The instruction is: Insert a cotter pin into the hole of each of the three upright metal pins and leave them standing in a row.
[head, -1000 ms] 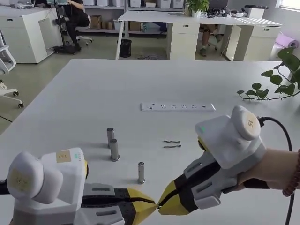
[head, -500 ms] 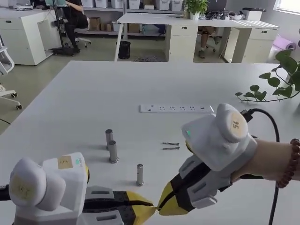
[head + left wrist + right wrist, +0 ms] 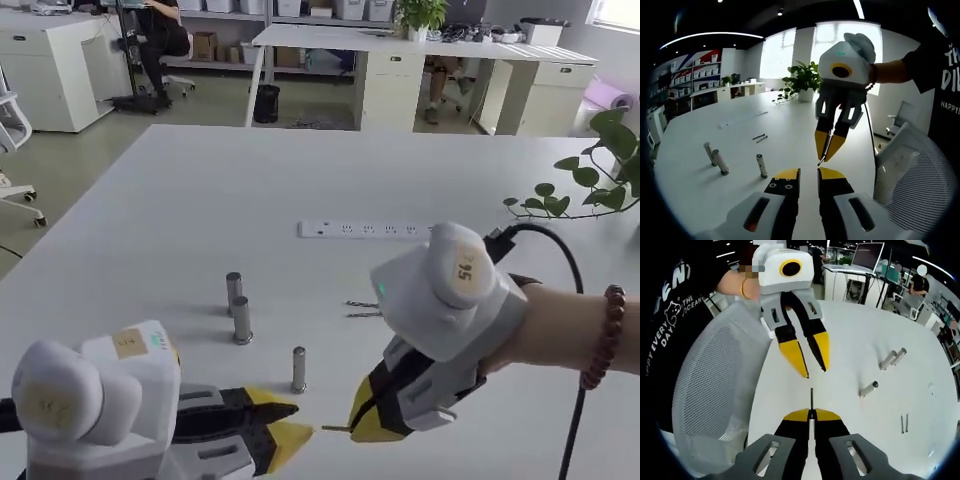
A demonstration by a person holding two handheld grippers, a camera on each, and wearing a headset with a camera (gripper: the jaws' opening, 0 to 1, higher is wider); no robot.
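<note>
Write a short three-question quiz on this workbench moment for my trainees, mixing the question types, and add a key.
1. True or false: the right gripper is shut on a cotter pin.
2. How many metal pins stand upright on the table?
3. The left gripper is: A) open and empty; B) shut on a metal pin; C) shut on a cotter pin.
Key: 1 true; 2 three; 3 A.
</note>
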